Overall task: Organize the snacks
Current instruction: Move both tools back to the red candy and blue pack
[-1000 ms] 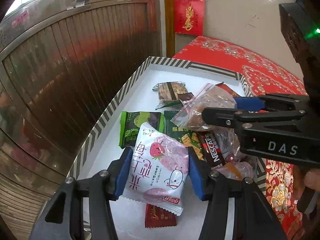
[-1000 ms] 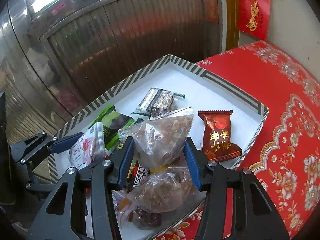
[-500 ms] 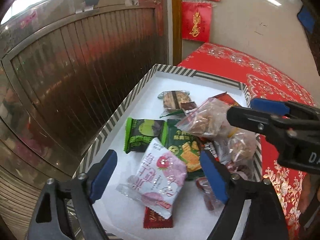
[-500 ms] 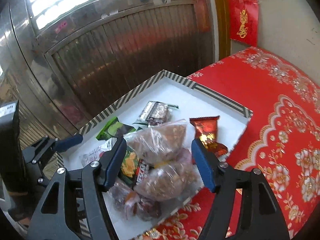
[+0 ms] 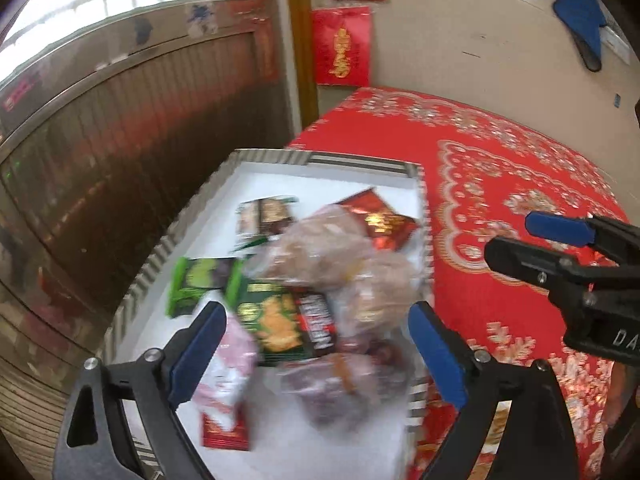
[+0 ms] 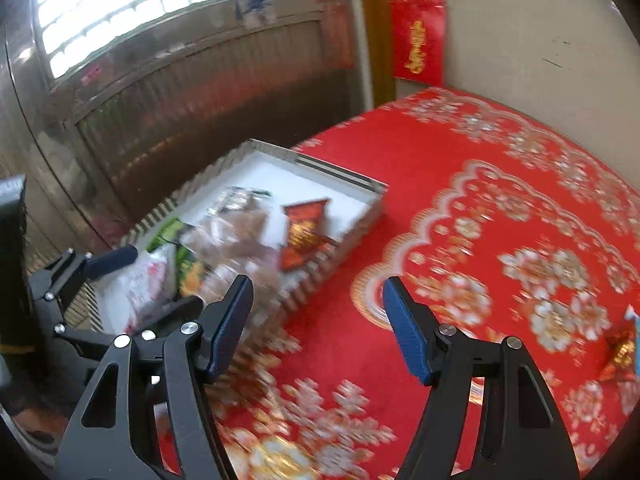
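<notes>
A striped-rim white box (image 5: 320, 158) (image 6: 340, 176) holds several snacks: a pink strawberry packet (image 5: 228, 364), a green packet (image 5: 200, 284), a dark green cracker packet (image 5: 276, 320), clear bags of brown snacks (image 5: 320, 248) and a red packet (image 5: 380, 216) (image 6: 304, 232). My left gripper (image 5: 316, 356) is open and empty above the box's near end. My right gripper (image 6: 318, 324) is open and empty above the red tablecloth, right of the box. It also shows in the left wrist view (image 5: 560, 248).
The red patterned tablecloth (image 6: 500, 220) covers the table right of the box. A red and blue item (image 6: 622, 348) lies at the right edge of the cloth. A metal shutter door (image 5: 140, 140) stands behind the box.
Both grippers opened and let go: the left dropped the pink packet, the right dropped the clear bag into the box. Both then pulled back and swung right, the right one over the cloth.
</notes>
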